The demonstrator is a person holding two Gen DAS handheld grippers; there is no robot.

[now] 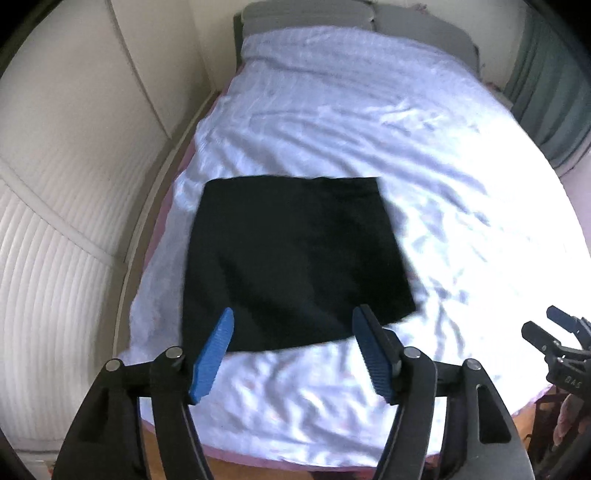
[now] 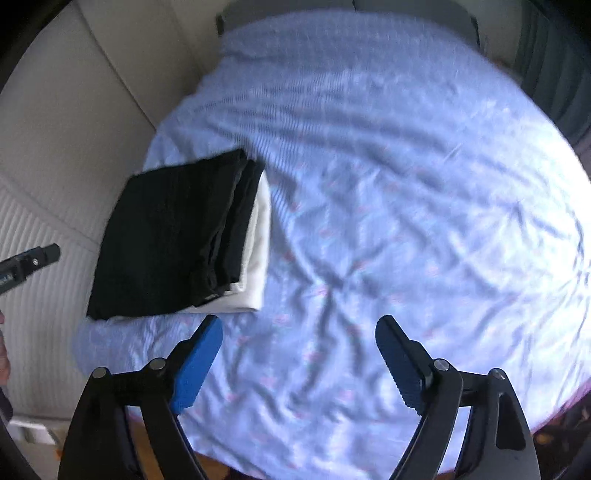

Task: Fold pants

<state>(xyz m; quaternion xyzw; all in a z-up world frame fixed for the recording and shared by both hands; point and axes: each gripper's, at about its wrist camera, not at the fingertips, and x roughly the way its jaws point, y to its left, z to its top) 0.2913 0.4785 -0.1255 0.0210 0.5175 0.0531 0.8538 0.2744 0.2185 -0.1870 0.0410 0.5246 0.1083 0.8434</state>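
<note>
Black pants [image 1: 295, 258], folded into a flat rectangle, lie on the left half of the bed. My left gripper [image 1: 294, 314] hovers over their near edge, open, with nothing between its blue pads [image 1: 214, 354]. In the right wrist view the same black pants [image 2: 166, 236] top a small stack, with a folded white garment [image 2: 256, 258] showing underneath. My right gripper [image 2: 300, 321] is open above bare sheet, to the right of the stack and apart from it. It also shows at the right edge of the left wrist view [image 1: 541, 319].
A pale blue wrinkled sheet [image 1: 406, 166] covers the bed. A cream padded wall panel [image 1: 55, 221] runs along its left side. Grey pillows [image 1: 332, 14] lie at the far end and a green curtain [image 1: 550, 92] hangs at the right. Wooden floor [image 1: 177, 454] shows below the bed's near edge.
</note>
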